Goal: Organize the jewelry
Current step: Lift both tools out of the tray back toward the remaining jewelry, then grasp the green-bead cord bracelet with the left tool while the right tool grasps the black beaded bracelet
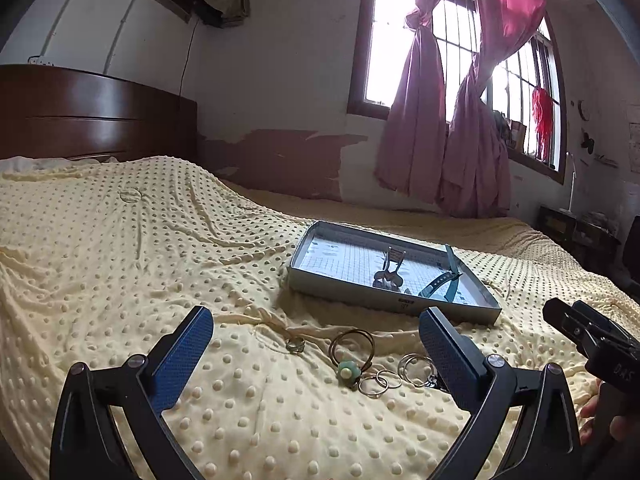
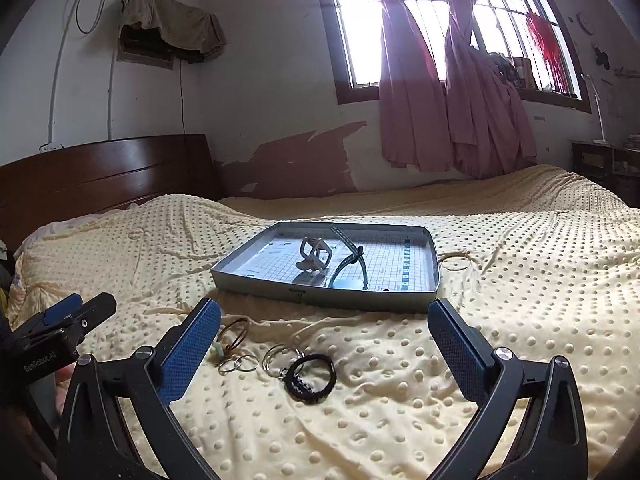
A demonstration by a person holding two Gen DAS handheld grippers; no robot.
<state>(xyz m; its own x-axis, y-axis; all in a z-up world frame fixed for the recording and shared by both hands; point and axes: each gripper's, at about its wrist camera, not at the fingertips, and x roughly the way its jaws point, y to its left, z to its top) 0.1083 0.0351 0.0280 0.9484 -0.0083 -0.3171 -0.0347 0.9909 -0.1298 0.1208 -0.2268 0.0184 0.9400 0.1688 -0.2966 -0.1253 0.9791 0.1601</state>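
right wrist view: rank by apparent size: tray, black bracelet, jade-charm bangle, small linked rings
1. tray, by far
2. black bracelet
3. jade-charm bangle, partly hidden behind the left finger, so its rank against the bracelet is unsure
4. small linked rings
The tray lies farthest away yet looks biggest.

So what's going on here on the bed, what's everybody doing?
A person is sorting jewelry on a bed, holding a tool in each hand. Both the left tool and the right tool are open and empty, hovering over loose pieces: a small ring, a bangle with a green charm, some thin rings and a black bracelet. The tray beyond them already holds a clip and a teal strap.
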